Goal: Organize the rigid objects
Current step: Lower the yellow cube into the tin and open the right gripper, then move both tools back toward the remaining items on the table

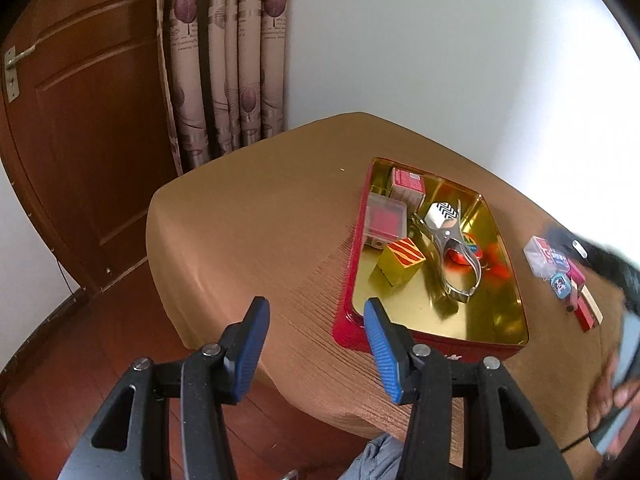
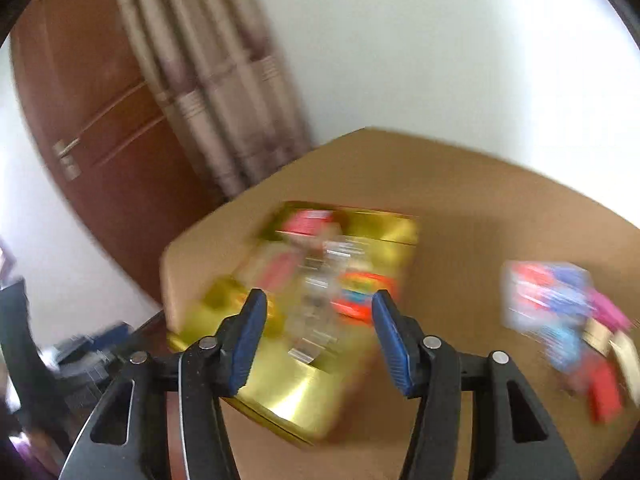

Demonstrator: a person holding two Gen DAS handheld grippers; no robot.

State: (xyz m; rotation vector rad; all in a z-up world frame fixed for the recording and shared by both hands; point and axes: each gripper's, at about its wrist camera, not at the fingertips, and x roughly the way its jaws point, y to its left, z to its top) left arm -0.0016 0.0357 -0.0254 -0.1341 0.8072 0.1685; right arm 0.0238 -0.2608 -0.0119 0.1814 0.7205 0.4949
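A red tin tray with a gold inside (image 1: 420, 316) sits on the brown-clothed table (image 1: 260, 232). In it lie a yellow striped block (image 1: 400, 262), a clear box with a red insert (image 1: 385, 221), a pink box (image 1: 407, 184), a zigzag cube (image 1: 442, 215) and a metal clamp (image 1: 456, 264). My left gripper (image 1: 316, 320) is open and empty, at the tray's near left corner. My right gripper (image 2: 318, 316) is open and empty above the tray (image 2: 280, 392); that view is blurred by motion. Small boxes (image 1: 560, 272) lie right of the tray, also in the right wrist view (image 2: 568, 320).
A wooden door (image 1: 80, 128) and a patterned curtain (image 1: 228, 60) stand behind the table's left side. A white wall is behind the table. The person's hand and right gripper body (image 1: 616, 360) show at the right edge. Wooden floor lies left of the table.
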